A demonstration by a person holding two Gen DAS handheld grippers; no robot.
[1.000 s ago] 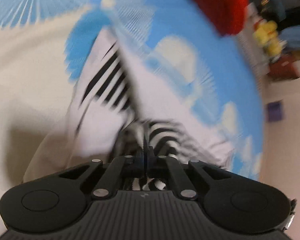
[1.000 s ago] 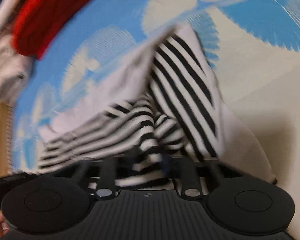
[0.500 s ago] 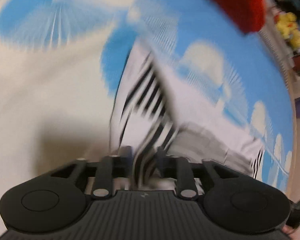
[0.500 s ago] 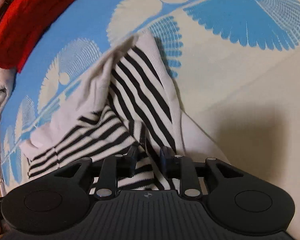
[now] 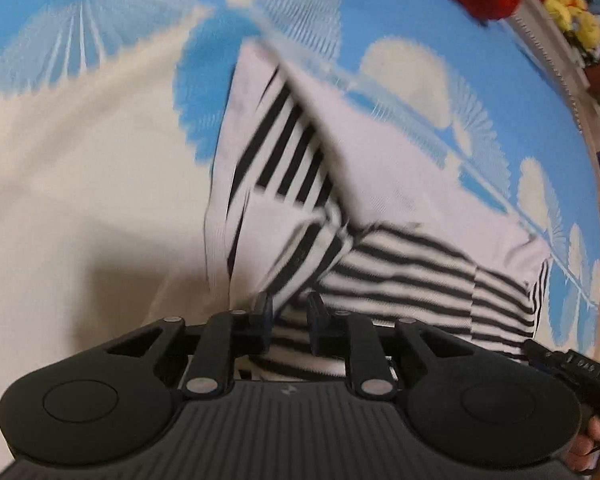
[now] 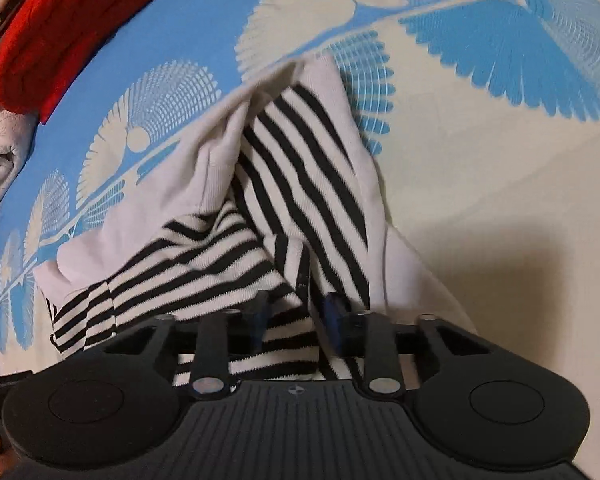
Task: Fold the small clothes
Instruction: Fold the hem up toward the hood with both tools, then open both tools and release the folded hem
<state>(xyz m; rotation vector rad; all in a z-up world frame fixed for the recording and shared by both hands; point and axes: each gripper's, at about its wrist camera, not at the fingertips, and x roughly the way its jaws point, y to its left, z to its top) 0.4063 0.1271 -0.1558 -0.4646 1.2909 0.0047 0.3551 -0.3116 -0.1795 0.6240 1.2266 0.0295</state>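
Note:
A small white garment with black stripes (image 5: pixel 380 216) lies rumpled and partly folded on the blue and cream patterned bedspread (image 5: pixel 80 160). It also shows in the right wrist view (image 6: pixel 284 200). My left gripper (image 5: pixel 290 308) is open, its jaws parted over the garment's near striped edge. My right gripper (image 6: pixel 298 310) is open too, with striped cloth lying loose between its fingers. Neither grips the cloth.
A red knitted garment (image 6: pixel 60 20) lies at the far side of the bed, with a white folded garment (image 6: pixel 0 140) beside it. Yellow soft toys (image 5: pixel 572 12) stand beyond the bed edge. The other gripper (image 5: pixel 568 368) shows at the right.
Both grippers went from shut on the striped garment to open, letting it go. The garment has dropped onto the bedspread, and both grippers have drawn back a little.

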